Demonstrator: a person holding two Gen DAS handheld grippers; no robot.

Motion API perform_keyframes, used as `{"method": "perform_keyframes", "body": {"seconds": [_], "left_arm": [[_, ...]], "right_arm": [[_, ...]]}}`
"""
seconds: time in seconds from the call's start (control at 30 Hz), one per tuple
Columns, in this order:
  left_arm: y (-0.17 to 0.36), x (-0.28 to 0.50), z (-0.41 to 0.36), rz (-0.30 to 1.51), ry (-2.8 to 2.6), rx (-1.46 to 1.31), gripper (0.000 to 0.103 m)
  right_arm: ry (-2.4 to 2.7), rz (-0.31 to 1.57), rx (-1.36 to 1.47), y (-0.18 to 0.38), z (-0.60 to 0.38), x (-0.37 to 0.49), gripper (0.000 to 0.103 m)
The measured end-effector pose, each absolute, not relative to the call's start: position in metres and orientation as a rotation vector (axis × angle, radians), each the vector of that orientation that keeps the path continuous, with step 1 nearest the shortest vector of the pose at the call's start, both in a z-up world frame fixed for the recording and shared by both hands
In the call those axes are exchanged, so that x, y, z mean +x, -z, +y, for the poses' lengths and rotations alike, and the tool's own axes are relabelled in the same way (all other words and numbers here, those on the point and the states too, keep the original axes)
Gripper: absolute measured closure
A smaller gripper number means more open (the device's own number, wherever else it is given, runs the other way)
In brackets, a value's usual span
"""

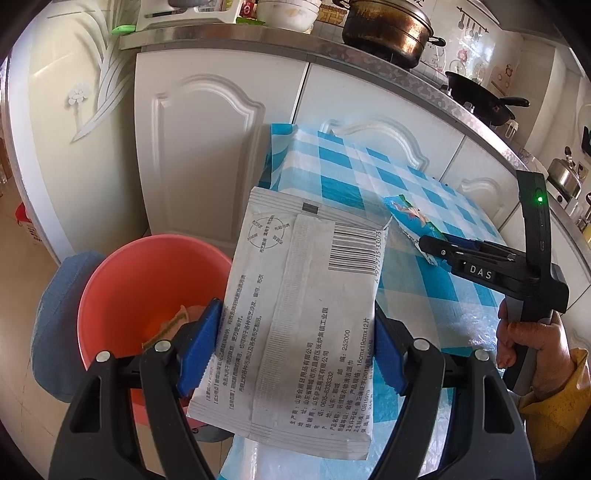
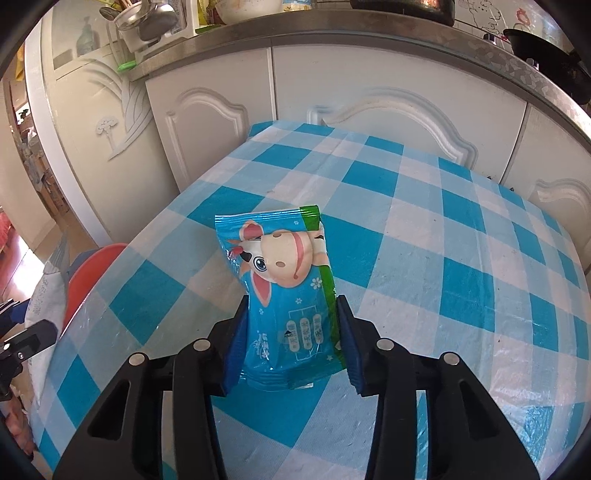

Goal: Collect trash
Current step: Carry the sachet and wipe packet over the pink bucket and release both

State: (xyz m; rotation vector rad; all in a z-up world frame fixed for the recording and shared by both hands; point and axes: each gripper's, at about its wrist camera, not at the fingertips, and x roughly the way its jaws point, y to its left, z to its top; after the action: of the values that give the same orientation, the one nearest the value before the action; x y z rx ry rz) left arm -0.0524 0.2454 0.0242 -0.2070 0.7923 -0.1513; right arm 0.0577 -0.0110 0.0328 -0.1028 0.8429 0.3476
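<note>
Left gripper (image 1: pixel 295 347) pinches one white packet (image 1: pixel 295 317) past the table's (image 2: pixel 461 258) left edge, above one red bucket (image 1: pixel 147 280). Right gripper (image 2: pixel 291 350) pinches one blue packet (image 2: pixel 284 291) over open tablecloth.

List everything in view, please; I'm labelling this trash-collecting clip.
white packet: 1, white with barcode, in left claw
blue packet: 1, blue with cartoon cow, in right claw
bucket: 1, red-orange, on floor left of table, scraps inside
tablecloth: 1, blue-white check, on table
cabinets: white, behind table
steamer pot: 1, brown metal, on counter
wok: 1, black, on counter
kettle: 1, silver, counter far right
hand: 1, yellow sleeve, holding right claw
</note>
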Motion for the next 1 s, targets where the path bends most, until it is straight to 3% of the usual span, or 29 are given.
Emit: {"method": "perform_keyframes", "body": {"seconds": [1.0], "left_arm": [[-0.033,-0.050,0.319,0.722,-0.044,-0.193,0.028]], "right_arm": [[-0.644,0.782,-0.204,-0.069,0.130,0.017,0.059]]}}
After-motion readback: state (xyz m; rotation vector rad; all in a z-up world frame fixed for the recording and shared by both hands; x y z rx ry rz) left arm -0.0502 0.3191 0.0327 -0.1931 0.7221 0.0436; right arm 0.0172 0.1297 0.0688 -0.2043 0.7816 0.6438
